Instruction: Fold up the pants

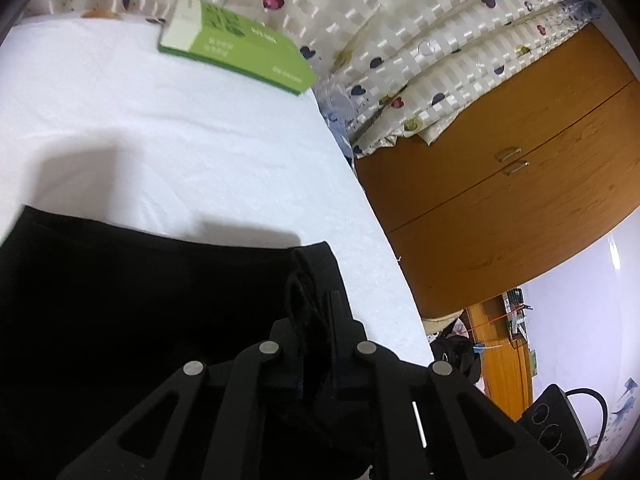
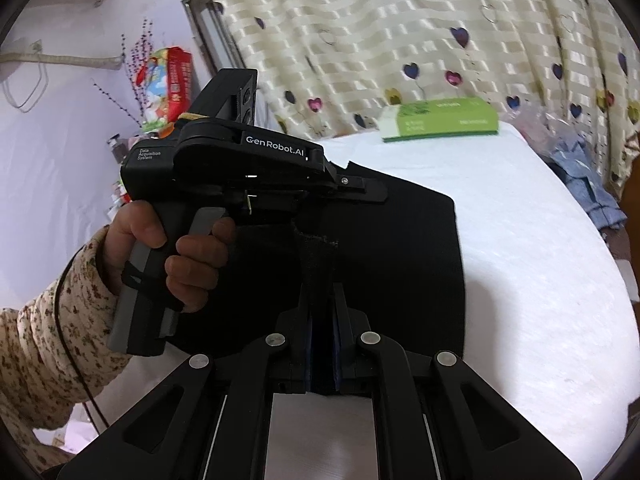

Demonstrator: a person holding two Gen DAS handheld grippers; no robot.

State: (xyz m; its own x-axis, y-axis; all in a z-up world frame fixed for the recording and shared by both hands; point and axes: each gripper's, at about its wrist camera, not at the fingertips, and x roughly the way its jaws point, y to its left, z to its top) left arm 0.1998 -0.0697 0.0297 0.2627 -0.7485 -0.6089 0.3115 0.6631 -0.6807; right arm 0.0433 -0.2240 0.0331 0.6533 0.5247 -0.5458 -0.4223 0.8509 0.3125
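The black pants (image 2: 400, 248) lie on the white bed cover (image 2: 520, 240). In the left wrist view they fill the lower left (image 1: 120, 300). My left gripper (image 1: 316, 320) is shut on a bunched fold of the black fabric near its right edge. It also shows in the right wrist view (image 2: 360, 192), held in a hand above the pants' far side. My right gripper (image 2: 322, 304) is shut on a raised pinch of the pants (image 2: 316, 248) at their near edge.
A green box (image 1: 240, 48) lies at the far end of the bed, also in the right wrist view (image 2: 440, 120). A heart-patterned curtain (image 2: 400, 40) hangs behind. A wooden cabinet (image 1: 520, 180) stands right of the bed. Blue cloth (image 2: 584, 184) lies off the bed's right edge.
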